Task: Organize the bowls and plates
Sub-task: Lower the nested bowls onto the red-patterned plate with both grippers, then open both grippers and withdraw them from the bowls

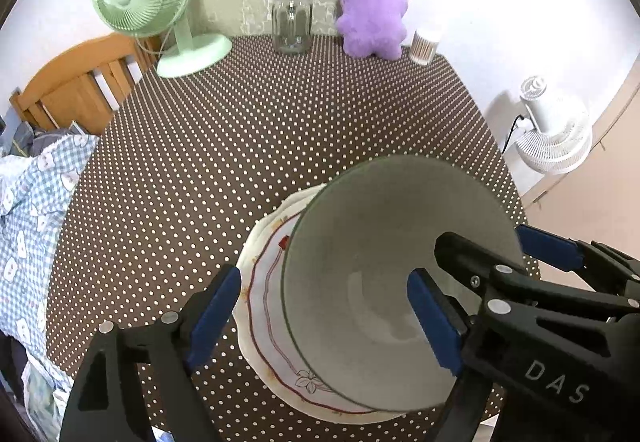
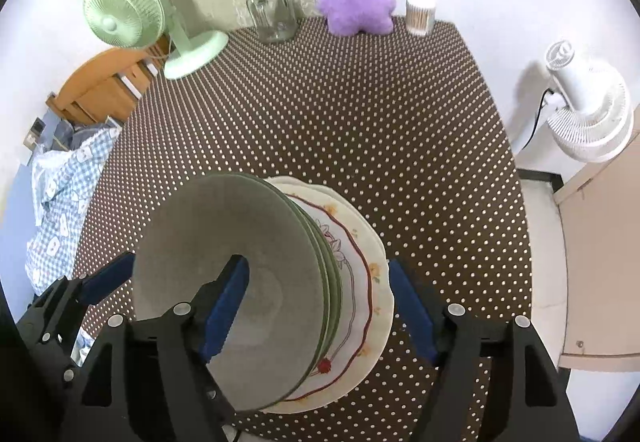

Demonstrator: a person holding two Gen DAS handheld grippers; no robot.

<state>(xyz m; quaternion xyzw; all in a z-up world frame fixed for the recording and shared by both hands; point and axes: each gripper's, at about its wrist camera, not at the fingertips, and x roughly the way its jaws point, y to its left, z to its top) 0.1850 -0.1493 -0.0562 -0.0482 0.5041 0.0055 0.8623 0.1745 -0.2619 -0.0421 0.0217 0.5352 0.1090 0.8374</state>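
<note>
Grey-green bowl sits nested atop stacked floral plates

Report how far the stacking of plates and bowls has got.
Done: the grey-green bowl sits nested on other green bowls, all on the floral plates in one stack on the dotted tablecloth. In hand: nothing; the left gripper and right gripper straddle the bowl's rim, fingers open and pressing on nothing. Left: no loose dishes show elsewhere on the table.
</note>
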